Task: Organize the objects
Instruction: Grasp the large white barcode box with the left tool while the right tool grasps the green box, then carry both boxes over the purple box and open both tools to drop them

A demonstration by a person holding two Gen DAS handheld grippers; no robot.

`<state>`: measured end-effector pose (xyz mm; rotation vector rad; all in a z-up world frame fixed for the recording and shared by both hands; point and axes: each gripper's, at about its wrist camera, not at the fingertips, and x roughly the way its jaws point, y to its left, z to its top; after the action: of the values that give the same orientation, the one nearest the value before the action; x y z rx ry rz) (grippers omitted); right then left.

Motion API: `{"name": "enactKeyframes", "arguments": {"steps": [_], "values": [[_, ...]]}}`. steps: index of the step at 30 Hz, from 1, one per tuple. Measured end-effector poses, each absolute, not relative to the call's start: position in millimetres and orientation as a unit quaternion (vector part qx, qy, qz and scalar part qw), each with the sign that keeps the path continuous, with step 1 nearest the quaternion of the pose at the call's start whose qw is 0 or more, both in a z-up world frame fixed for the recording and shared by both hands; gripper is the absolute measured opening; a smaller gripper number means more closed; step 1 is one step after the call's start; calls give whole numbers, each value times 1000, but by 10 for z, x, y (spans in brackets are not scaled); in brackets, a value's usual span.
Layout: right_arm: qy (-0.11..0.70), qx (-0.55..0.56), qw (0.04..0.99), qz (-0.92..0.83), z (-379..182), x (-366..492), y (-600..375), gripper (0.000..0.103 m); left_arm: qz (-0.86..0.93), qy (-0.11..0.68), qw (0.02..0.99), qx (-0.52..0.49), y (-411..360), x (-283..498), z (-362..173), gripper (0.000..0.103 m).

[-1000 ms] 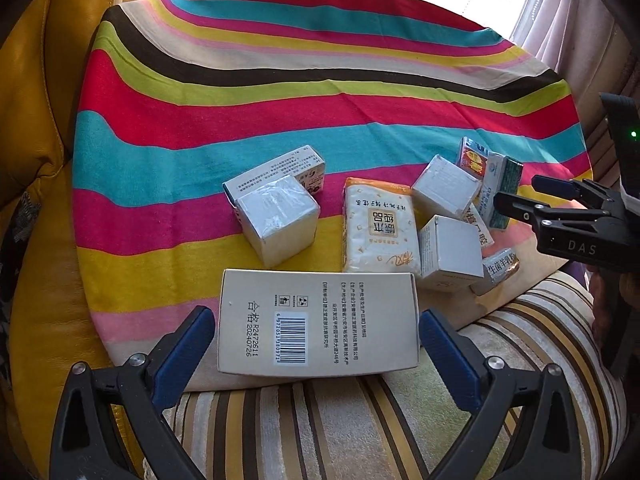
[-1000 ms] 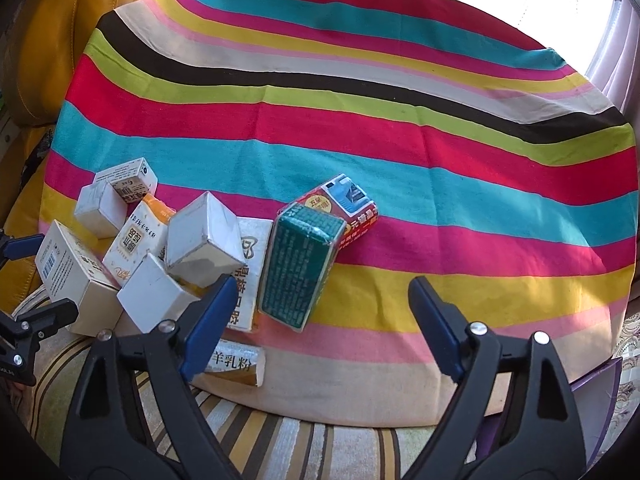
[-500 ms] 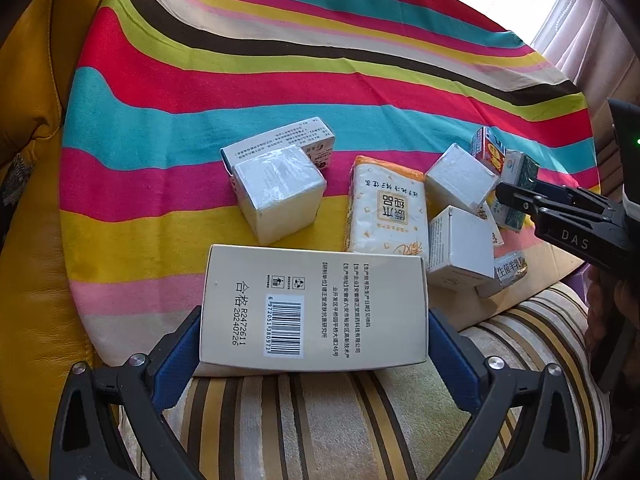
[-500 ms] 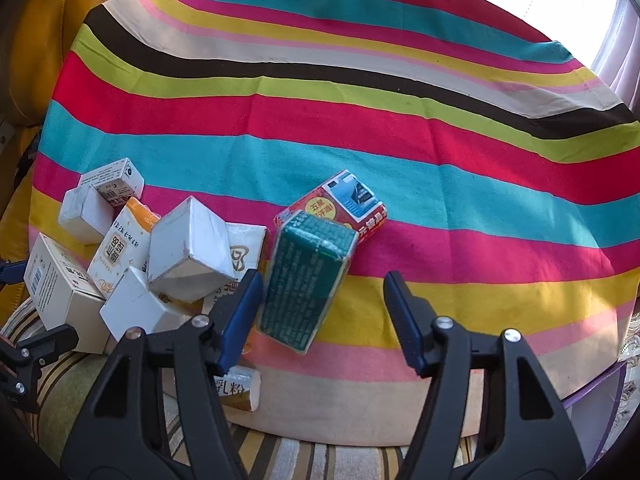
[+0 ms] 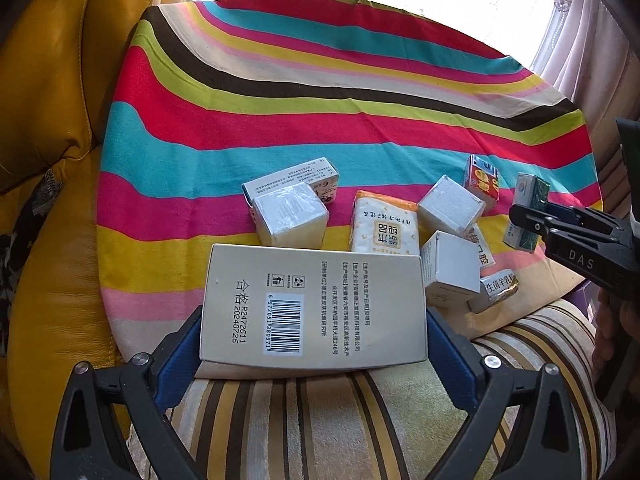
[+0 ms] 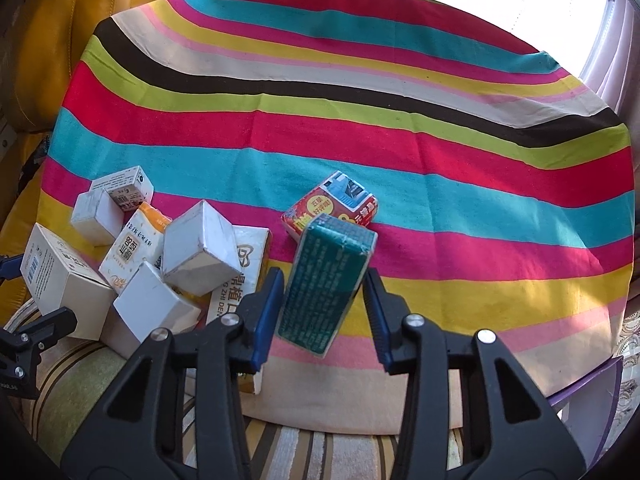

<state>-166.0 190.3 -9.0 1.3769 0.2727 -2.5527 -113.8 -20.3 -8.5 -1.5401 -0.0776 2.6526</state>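
- Boxes are what we sort here: our right gripper has its jaws just closing around the green box, blue pads at its two long sides, apparently touching. We read it as a grasp just forming.
- Green box leans tilted, its far end propped against the red carton behind; we take the long sides because they are free of neighbours.
- Our left gripper is clamped on the big grey box, pads against its short ends, barcode face up. That box sits at the near edge of the striped cloth, partly over the striped cushion.
- We judge the wide hold suits it: a flat, broad carton, likely light, least apt to twist when gripped end to end.
- Outward: a white cube in front of a long white carton, an orange-topped tissue pack, and two more white cubes crowded together.
- Pile lies jumbled along the cloth's near edge; the far stripes are bare, so room to lay things out lies there.
- Risk, as we see it: lifting the green box may nudge the red carton.
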Motion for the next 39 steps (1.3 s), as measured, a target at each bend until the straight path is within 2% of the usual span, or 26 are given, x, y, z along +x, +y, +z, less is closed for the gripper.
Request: {"name": "enactKeyframes", "arguments": {"steps": [17, 39], "values": [[74, 433, 109, -892, 251, -1158, 2133, 45, 894, -51, 61, -440, 168, -841, 266, 101], [20, 426, 78, -901, 413, -645, 2929, 45, 886, 3, 147, -441, 1165, -674, 390, 101]]}}
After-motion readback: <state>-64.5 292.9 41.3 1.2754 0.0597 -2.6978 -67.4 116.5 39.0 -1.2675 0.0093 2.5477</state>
